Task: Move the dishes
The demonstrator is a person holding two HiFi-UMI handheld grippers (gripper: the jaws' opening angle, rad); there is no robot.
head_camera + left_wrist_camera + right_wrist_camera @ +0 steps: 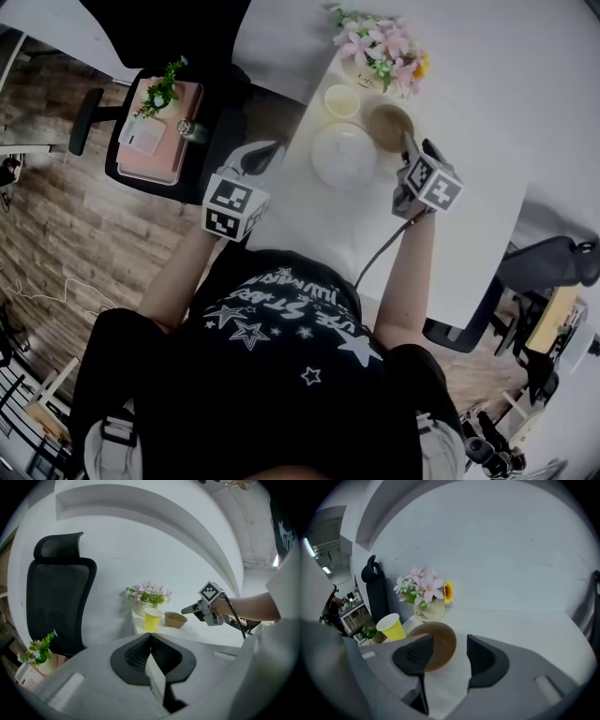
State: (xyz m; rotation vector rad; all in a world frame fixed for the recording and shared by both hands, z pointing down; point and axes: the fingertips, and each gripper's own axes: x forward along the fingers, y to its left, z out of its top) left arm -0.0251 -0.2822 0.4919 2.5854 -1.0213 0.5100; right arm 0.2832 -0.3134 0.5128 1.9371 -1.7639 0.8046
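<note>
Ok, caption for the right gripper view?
Open right tongs facing a brown bowl, with a yellow cup and flower vase beyond.

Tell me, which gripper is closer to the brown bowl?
Right. The right gripper is at the brown bowl, open jaws at its rim. The left gripper is far off by the table's left edge, shut.

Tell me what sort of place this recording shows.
Probably an office or meeting room: a long white table, a black high-backed office chair pulled up beside it, and a wood-plank floor.
</note>
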